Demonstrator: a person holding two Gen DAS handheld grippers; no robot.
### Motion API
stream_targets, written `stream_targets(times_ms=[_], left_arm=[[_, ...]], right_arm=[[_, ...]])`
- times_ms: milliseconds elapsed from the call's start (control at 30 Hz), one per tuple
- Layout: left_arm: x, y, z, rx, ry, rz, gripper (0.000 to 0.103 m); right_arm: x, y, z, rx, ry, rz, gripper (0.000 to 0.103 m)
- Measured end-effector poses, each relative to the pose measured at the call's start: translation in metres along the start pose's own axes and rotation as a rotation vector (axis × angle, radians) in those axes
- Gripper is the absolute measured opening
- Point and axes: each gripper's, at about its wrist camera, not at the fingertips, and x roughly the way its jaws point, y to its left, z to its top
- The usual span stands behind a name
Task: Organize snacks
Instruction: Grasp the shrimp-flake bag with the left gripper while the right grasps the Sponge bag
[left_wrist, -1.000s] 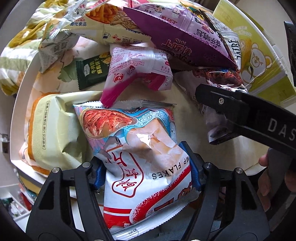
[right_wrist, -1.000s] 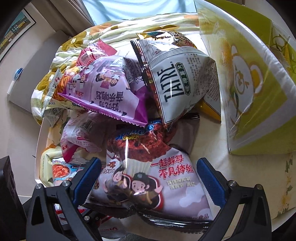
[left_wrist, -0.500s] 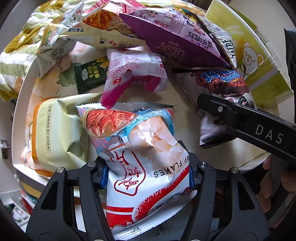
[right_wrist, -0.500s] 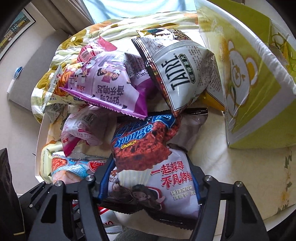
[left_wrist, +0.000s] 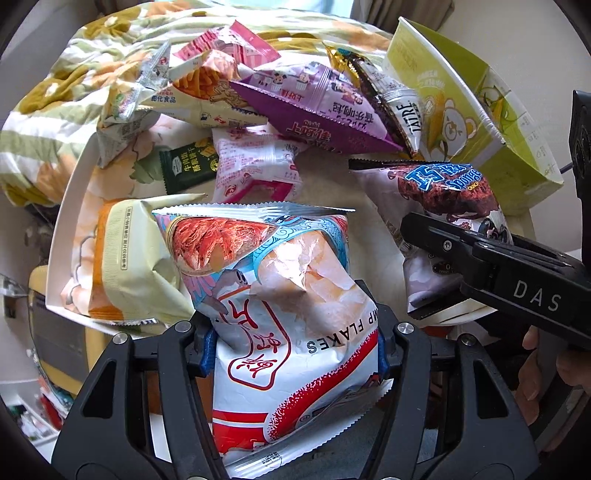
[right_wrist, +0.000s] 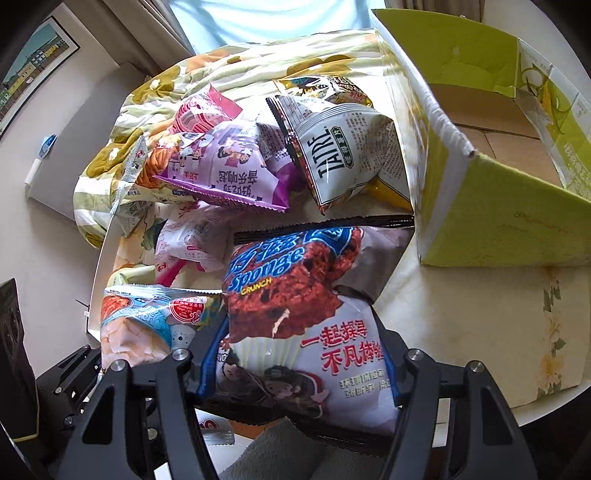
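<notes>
a round table (right_wrist: 476, 295) with a pale, flower-printed top lies ahead and right of the tool, and beyond its far edge sits a rumpled floral bedcover (right_wrist: 258, 66) in cream, olive and mustard. daylight enters through a bright window (right_wrist: 258, 18) straight ahead, flanked by curtains (right_wrist: 147, 22). to the far left a framed picture (right_wrist: 33, 70) hangs on a plain beige wall (right_wrist: 48, 236), above a pale cabinet (right_wrist: 85, 122).
</notes>
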Motion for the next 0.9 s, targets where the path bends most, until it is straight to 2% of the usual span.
stream_targets(times_ms=[267, 400, 500, 667, 900], left_arm=[[-0.052, -0.024, 0.004, 0.003, -0.123, 0.006, 0.057], [-0.078, -0.039, 0.028, 0.012, -0.181, -0.007, 0.057], [-0.086, -0.053, 0.055, 0.043, -0.22, -0.01, 0.058], [-0.09, -0.081, 0.114, 0.109, -0.276, -0.049, 0.058], [-0.063, -0.143, 0.209, 0.219, -0.266, -0.173, 0.058]], right_arm=[[-0.056, 0.004, -0.001, -0.062, -0.087, 0.046, 0.062], [-0.093, 0.006, 0.009, -0.106, -0.18, 0.039, 0.062], [-0.112, -0.005, 0.026, -0.076, -0.23, 0.047, 0.062], [-0.137, -0.034, 0.063, -0.021, -0.319, -0.014, 0.062], [-0.156, -0.1, 0.117, 0.111, -0.386, -0.12, 0.062]])
